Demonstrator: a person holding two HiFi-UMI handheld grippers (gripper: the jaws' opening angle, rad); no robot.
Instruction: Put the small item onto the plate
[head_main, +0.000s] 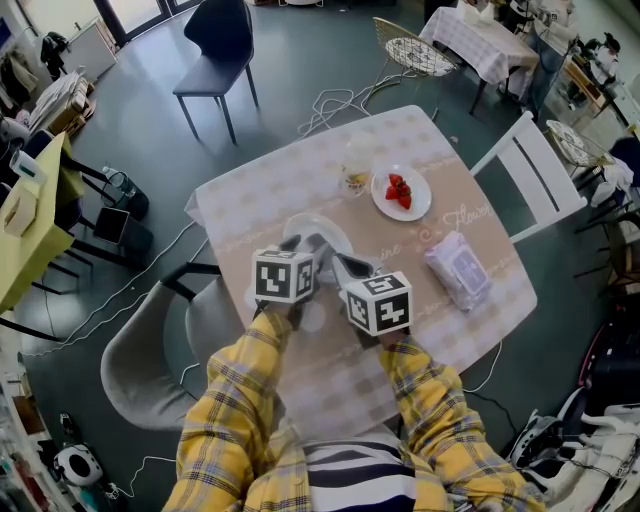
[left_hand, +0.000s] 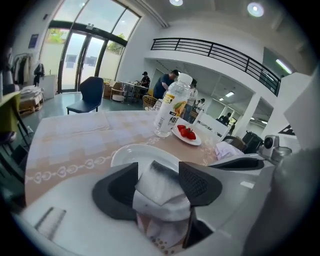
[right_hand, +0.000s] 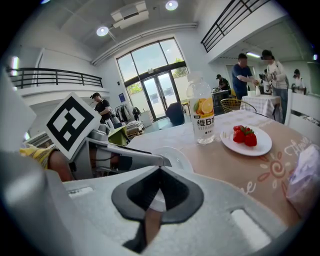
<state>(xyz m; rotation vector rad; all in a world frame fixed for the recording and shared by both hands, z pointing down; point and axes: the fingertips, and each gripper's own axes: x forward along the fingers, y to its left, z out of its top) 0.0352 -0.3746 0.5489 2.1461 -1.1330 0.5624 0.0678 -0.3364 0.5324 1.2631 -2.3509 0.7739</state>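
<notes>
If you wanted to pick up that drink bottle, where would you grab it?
Probably take the bottle around its labelled middle, coming in level from the person's side. It stands upright with round, straight sides there, so two jaws should close evenly on it, and that height clears the strawberry plate beside it.

I stand over a square tabletop (head_main: 300, 190) under a beige and white checked cloth, on a dark grey-green floor (head_main: 300, 60). A dark blue padded chair (head_main: 215, 50) stands beyond it, a white slatted chair (head_main: 535, 175) to my right, a grey rounded shell chair (head_main: 150, 360) near my left. Tall glass doors (right_hand: 155, 85) let in daylight. A black-railed balcony (left_hand: 215, 50) runs along white walls under round ceiling lights (left_hand: 255, 8).
</notes>
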